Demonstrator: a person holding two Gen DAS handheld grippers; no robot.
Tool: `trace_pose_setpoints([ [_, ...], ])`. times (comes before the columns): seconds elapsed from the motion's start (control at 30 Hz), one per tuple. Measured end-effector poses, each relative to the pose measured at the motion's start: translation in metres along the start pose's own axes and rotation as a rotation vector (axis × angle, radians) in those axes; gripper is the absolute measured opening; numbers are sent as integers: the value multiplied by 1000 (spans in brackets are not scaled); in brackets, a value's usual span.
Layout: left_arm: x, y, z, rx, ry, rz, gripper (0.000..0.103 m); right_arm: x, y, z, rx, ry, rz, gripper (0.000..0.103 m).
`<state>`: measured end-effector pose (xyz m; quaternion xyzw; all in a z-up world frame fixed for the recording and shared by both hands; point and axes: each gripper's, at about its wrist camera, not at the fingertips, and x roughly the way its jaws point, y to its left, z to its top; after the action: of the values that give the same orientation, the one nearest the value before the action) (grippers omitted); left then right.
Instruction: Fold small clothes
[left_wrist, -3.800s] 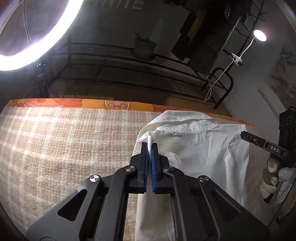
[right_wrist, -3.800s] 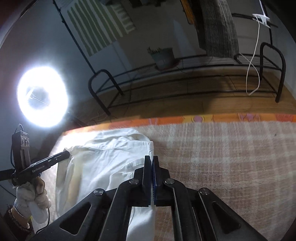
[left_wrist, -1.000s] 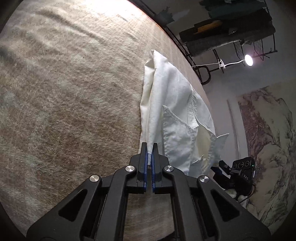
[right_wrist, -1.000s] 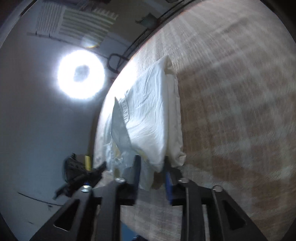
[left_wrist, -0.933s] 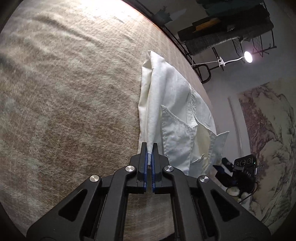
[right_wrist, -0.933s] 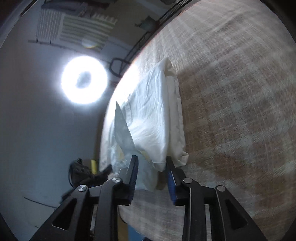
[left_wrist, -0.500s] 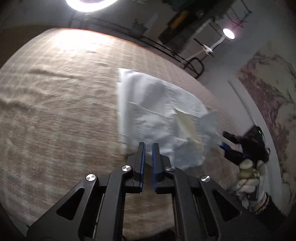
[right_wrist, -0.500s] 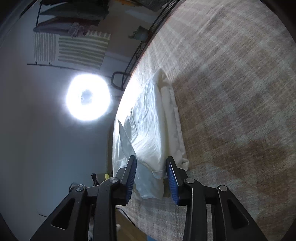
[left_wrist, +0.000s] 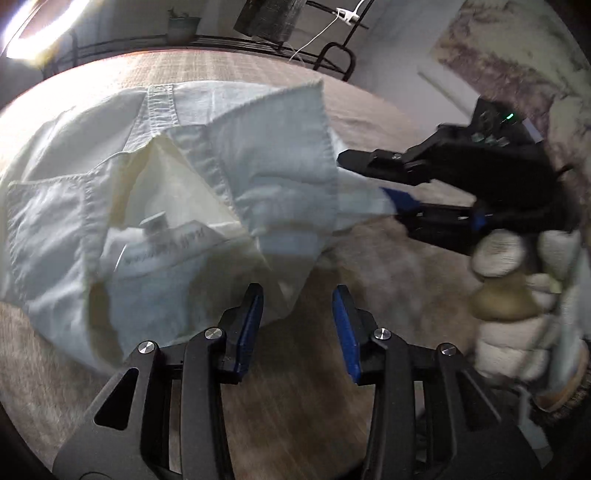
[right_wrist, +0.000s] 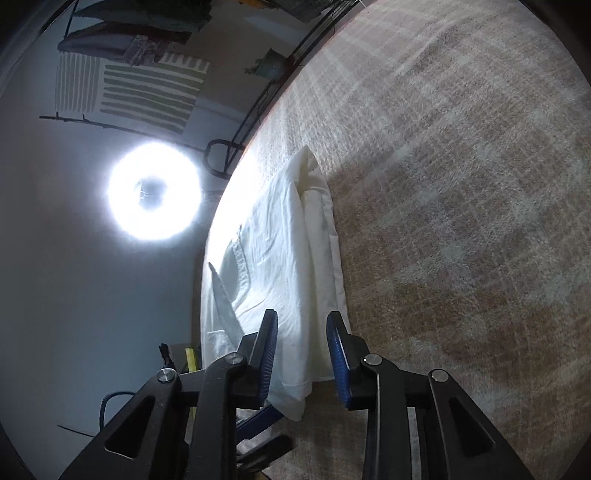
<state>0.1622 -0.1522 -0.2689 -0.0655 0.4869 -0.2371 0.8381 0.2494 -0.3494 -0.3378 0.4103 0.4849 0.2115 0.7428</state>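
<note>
Left gripper (left_wrist: 297, 317): jaws spread apart, blue-padded fingers (left_wrist: 251, 321) holding nothing. The near hem of the white cotton button-up shirt (left_wrist: 155, 192) lies just ahead of the left finger and partly between the two fingers, with no pad closed on it.

Right gripper (right_wrist: 301, 354): jaws likewise spread. The folded corner of the shirt (right_wrist: 291, 266) sits between its fingers, and neither pad presses the cloth. In the left wrist view this gripper (left_wrist: 391, 192) enters from the right, held by a hand in a white knit glove (left_wrist: 517, 295), its tips at the shirt's right edge.

Shirt position: it lies on the beige plaid woven cloth (right_wrist: 461, 184) that covers the table, folded lengthwise into a narrow stack. The collar is turned up, showing the inner neck label (left_wrist: 166, 243).

Beyond the table: a lit ring light (right_wrist: 153, 192), a black metal rack (left_wrist: 221, 40) carrying a small potted plant (left_wrist: 179, 27), and a green-striped wall hanging (right_wrist: 144, 92).
</note>
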Motion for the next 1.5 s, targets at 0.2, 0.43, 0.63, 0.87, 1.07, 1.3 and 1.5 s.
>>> trace_pose_setpoints([
  [0.2, -12, 10, 6, -48, 49, -111, 0, 6, 5, 1, -29, 14, -9, 4],
  [0.43, -19, 12, -4, -4, 107, -99, 0, 9, 23, -1, -201, 6, -180, 0],
  [0.63, -66, 16, -8, -2, 59, -177, 0, 4, 38, -5, -319, -11, -277, 8],
  [0.87, -114, 78, 35, -58, -187, 44, 5, -5, 72, -2, -456, -83, -226, 17],
  [1.07, -77, 155, 26, -218, -105, 124, 5, 34, 87, 0, -528, -15, -224, 17],
  [1.3, -91, 174, -5, -266, -85, 61, 6, 57, 67, -3, -563, 105, -296, 15],
  [1.5, -124, 170, 39, -204, -183, 48, 6, 28, 91, 25, -598, 39, -209, 23],
])
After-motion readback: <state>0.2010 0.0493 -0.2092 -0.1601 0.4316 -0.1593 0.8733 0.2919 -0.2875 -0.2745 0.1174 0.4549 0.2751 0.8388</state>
